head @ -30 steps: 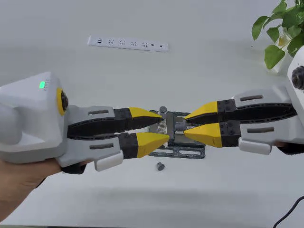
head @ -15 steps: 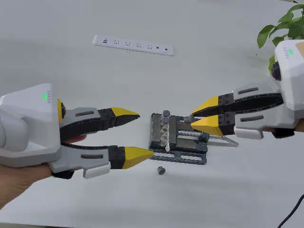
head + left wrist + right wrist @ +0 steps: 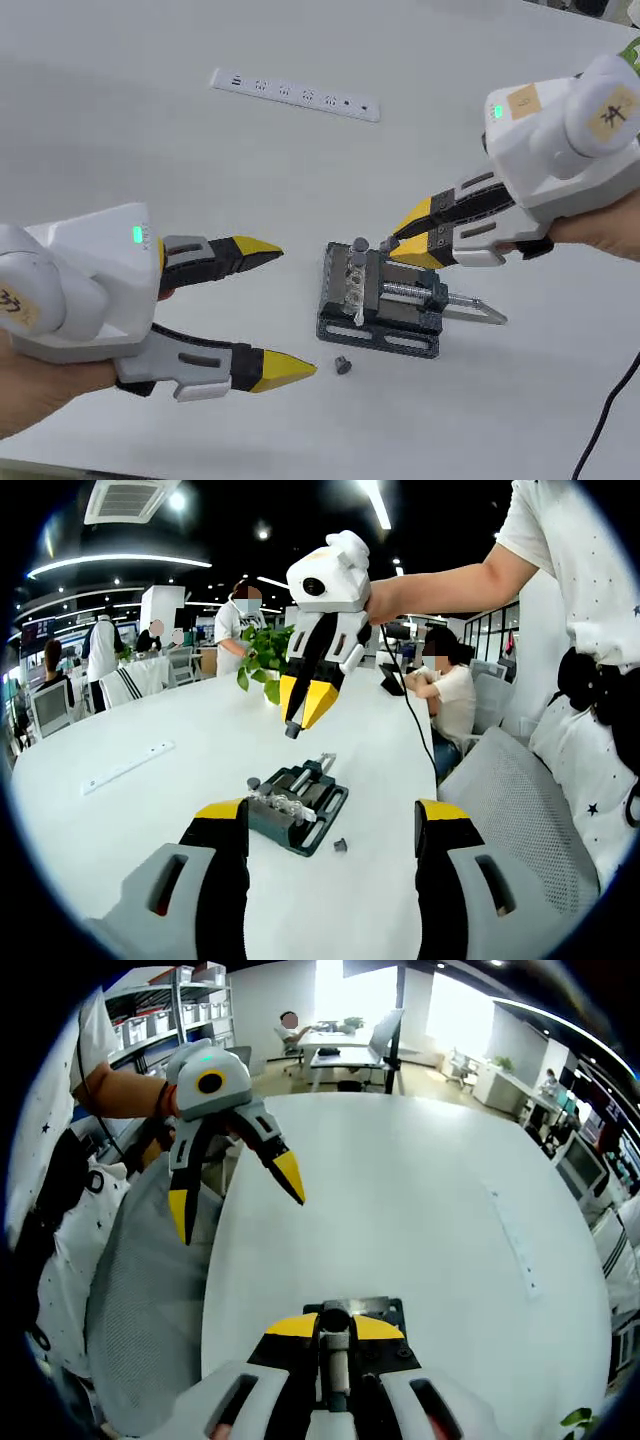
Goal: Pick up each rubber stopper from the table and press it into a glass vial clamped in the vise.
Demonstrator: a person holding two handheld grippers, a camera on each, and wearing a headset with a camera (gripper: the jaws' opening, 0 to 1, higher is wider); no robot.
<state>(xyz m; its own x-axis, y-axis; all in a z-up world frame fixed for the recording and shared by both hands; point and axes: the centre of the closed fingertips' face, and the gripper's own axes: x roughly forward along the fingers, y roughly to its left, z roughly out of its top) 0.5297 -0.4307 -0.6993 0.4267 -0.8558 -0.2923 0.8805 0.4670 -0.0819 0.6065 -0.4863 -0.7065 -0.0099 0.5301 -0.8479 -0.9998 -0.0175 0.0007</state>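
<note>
Right gripper is closed on a small dark grey rubber stopper, pinched between its yellow tips. We see it hanging in the air above the far end of the dark metal vise, and in the left gripper view the stopper is clear of the vise. A row of clear glass vials stands clamped between the vise's jaws, and the vial at the far end carries another stopper on its mouth. We hold the left gripper off to the left of the vise, apart from it, with its jaws spread wide and nothing between them. A second stopper lies loose on the white table, just in front of the vise's base plate. A white power strip lies well beyond the vise.
</note>
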